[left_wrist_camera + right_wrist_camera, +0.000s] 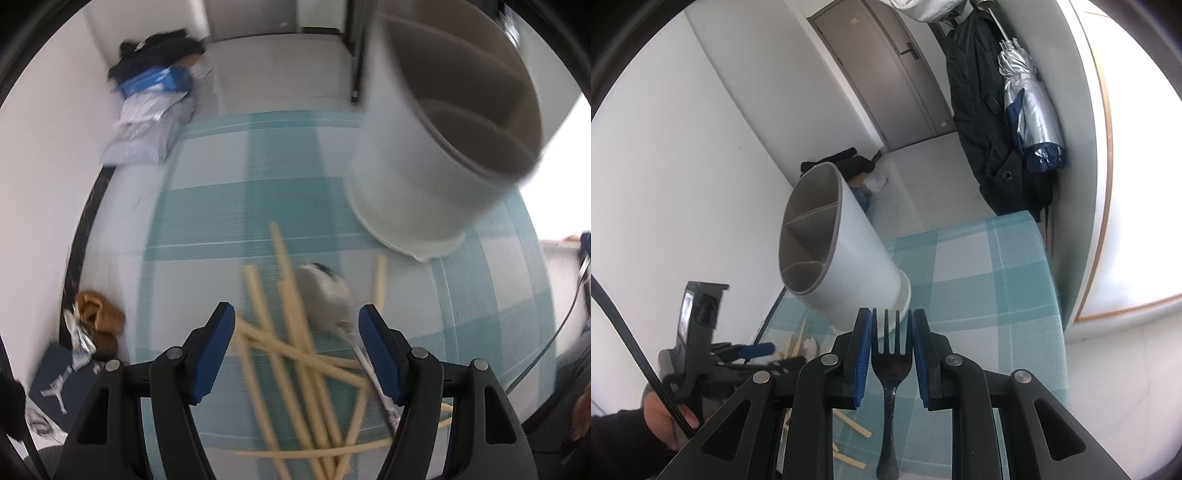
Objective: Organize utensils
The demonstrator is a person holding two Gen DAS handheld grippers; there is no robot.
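A counter covered in a teal-and-white checked cloth [979, 266] holds a tall white utensil holder [846, 254], round, smooth-sided and split inside into grey compartments.

The right gripper [889, 354] pinches a dark, glossy fork [889, 365] across its head, between blue ribbed fingers [863, 354]. The tines point forward toward the holder's base, the handle trails back beneath the gripper, and the fork's long axis runs along the fingers. The holder's open mouth lies ahead, up and to the left of the tines, so the right hand is the one placed to deliver the fork (a lift up and over the rim looks necessary first).

The left gripper [297, 350] points steeply down with its fingers [218, 350] spread and empty, over a loose, crossed heap of pale wooden chopsticks [295, 350] on the cloth. Most chopsticks run roughly away from the camera. Among them lies a grey rounded piece [327, 295] with a thin metal handle, possibly a spoon, though motion blur leaves that uncertain.
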